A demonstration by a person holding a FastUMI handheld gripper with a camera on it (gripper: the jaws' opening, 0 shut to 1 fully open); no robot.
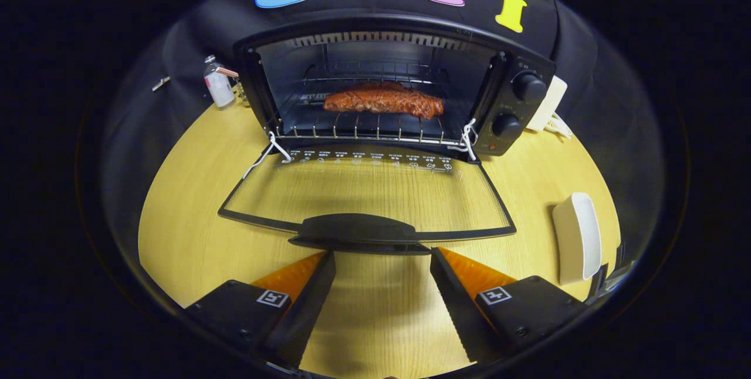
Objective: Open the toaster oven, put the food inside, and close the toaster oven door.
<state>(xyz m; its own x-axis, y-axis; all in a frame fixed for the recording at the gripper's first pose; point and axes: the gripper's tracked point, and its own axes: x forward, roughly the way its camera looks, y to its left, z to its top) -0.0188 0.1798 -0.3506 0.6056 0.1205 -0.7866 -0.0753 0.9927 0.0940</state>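
Looking left to right across the table (193, 238), I see a small bottle (218, 83) standing at the far left beside the toaster oven (387, 74), which faces me with its mouth wide. Its door (366, 194) lies folded down flat toward me, hinged at the far edge, so the handle (358, 229) sits on the near edge, just ahead of my tool (382, 261). I hold the tool spread and empty, a finger to either side of the handle's middle, touching nothing; I judge this a good stance for lifting the door shut. The food (384, 100) already rests on the wire rack (366, 129) inside, its long axis running left to right across the oven, its narrower end pointing right. Farther right are the oven's knobs (528, 87), and near right a white dish (578, 238) lies on the table.
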